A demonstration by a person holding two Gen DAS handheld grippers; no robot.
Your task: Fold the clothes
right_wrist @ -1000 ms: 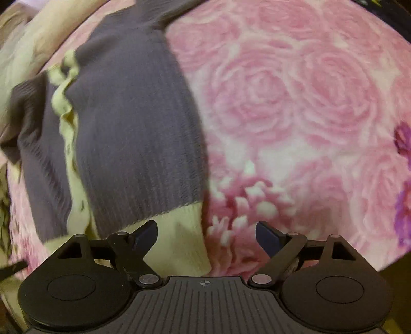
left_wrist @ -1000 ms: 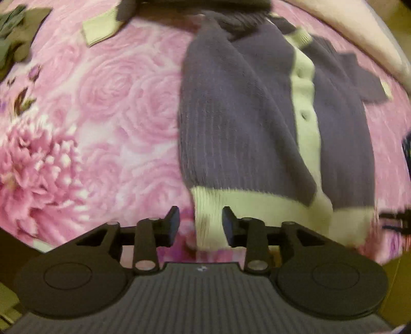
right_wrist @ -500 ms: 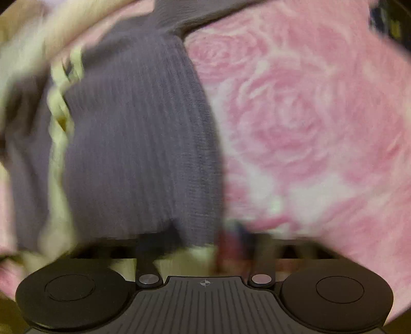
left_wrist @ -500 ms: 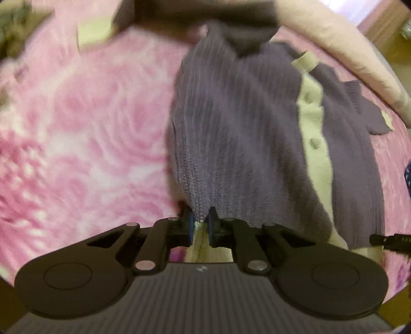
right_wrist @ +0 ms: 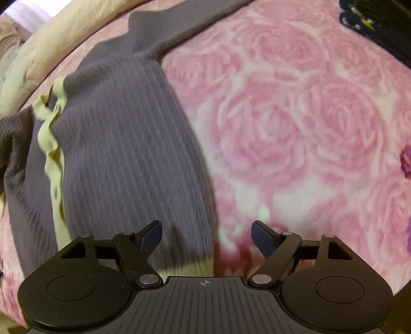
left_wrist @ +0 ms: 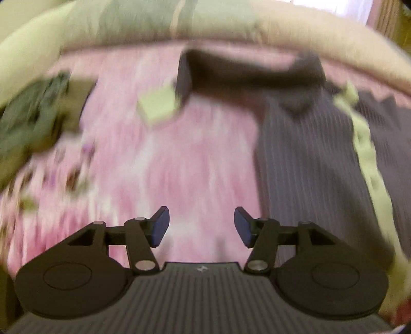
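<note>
A purple ribbed cardigan [left_wrist: 308, 167] with a pale green button band [left_wrist: 364, 144] lies flat on the pink rose bedspread [left_wrist: 167, 167]. One sleeve [left_wrist: 244, 72] stretches left at the back and ends in a pale green cuff [left_wrist: 158, 108]. My left gripper [left_wrist: 201, 228] hangs over bare bedspread left of the cardigan, its jaws opening with nothing between them. In the right wrist view the cardigan [right_wrist: 123, 154] fills the left half. My right gripper [right_wrist: 206, 239] sits over its right edge near the pale green hem [right_wrist: 190, 267], jaws opening, pads clear of the knit.
A dark green garment [left_wrist: 33, 120] lies crumpled at the bedspread's left. A cream duvet or pillow [left_wrist: 231, 23] runs along the back. Dark objects [right_wrist: 372, 20] sit at the far right corner. Bare bedspread [right_wrist: 295, 128] stretches right of the cardigan.
Both grippers pinched shut at the cardigan's hem half a second ago and have since let go and opened. The left one swung left off the cardigan; the right one stayed at the edge.
</note>
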